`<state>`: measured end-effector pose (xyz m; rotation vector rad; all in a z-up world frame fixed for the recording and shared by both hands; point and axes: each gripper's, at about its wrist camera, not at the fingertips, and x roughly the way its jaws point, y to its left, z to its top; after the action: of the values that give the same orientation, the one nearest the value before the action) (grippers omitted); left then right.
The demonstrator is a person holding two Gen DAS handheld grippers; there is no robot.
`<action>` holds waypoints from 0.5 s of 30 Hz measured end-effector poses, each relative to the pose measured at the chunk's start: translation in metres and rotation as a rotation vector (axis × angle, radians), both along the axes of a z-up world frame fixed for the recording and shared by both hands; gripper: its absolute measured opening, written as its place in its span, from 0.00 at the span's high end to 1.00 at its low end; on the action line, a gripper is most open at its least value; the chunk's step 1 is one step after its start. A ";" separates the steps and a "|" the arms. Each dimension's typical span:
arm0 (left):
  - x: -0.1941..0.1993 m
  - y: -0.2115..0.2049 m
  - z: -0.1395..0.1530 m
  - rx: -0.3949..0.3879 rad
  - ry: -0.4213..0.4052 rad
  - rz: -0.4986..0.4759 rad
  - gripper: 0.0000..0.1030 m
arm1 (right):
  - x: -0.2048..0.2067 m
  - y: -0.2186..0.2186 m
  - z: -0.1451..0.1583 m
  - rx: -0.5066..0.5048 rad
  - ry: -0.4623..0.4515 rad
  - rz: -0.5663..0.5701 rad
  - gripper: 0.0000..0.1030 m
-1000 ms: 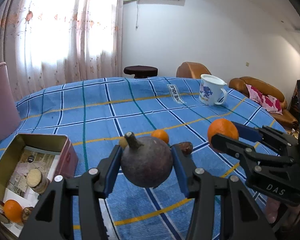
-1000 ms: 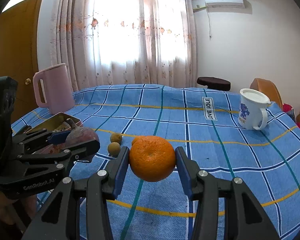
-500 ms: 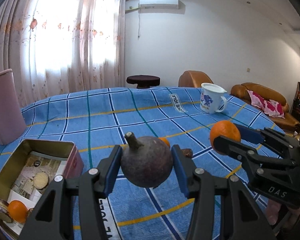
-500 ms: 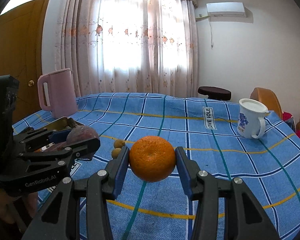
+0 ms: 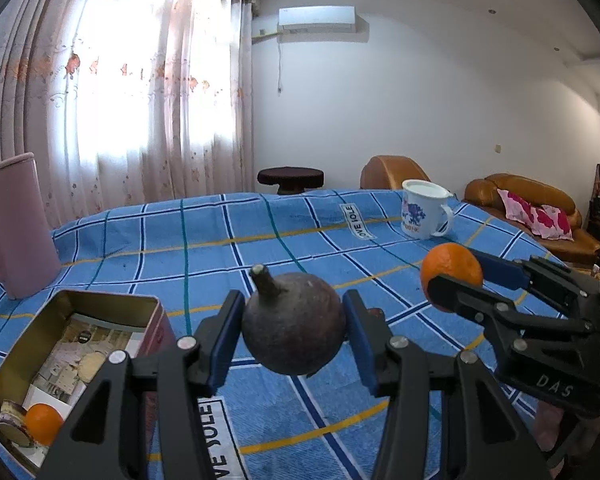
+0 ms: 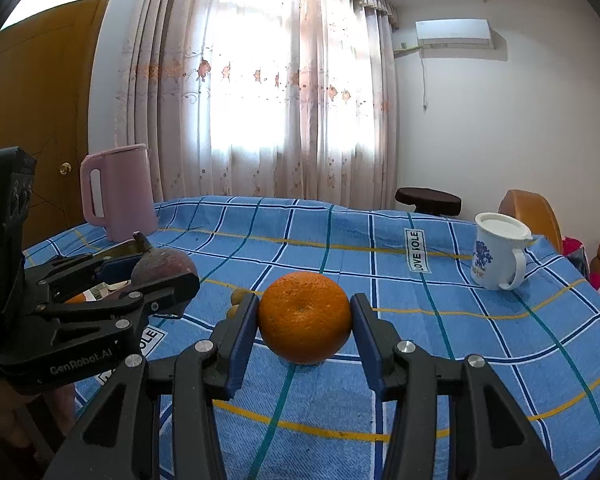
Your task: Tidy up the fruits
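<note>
My left gripper (image 5: 294, 330) is shut on a dark purple mangosteen (image 5: 294, 330) with a stub stem, held above the blue checked tablecloth. My right gripper (image 6: 304, 316) is shut on an orange (image 6: 304, 316), also held above the cloth; it shows in the left wrist view (image 5: 452, 270) to the right. An open tin box (image 5: 80, 308) lies at the lower left, holding a small orange (image 5: 44, 424) and round biscuits. The mangosteen shows in the right wrist view (image 6: 162, 266). Two small yellowish fruits (image 6: 238, 300) lie on the cloth, partly hidden behind my right gripper's left finger.
A pink jug (image 5: 14, 224) stands at the far left of the table (image 5: 260, 232). A white mug with a blue print (image 5: 424, 210) stands at the far right. Sofas (image 5: 532, 208) and a dark stool (image 5: 290, 178) are beyond the table.
Both grippers have risen and tilted up with their fruits still held; the table now sits lower in both views and more of the wall and curtain shows.
</note>
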<state>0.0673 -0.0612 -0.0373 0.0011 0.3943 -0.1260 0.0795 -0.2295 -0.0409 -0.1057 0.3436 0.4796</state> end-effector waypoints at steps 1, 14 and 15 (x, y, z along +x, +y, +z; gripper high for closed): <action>-0.001 -0.001 0.000 0.002 -0.006 0.000 0.49 | -0.001 0.000 0.001 0.001 -0.005 0.000 0.53; -0.012 0.000 0.005 0.009 -0.072 0.022 0.49 | -0.018 -0.001 0.007 0.009 -0.092 0.012 0.53; -0.013 0.001 0.005 0.009 -0.077 0.026 0.49 | -0.019 -0.001 0.007 0.009 -0.097 0.012 0.53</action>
<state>0.0543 -0.0604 -0.0323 0.0101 0.3184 -0.0984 0.0607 -0.2301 -0.0339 -0.1220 0.2462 0.4856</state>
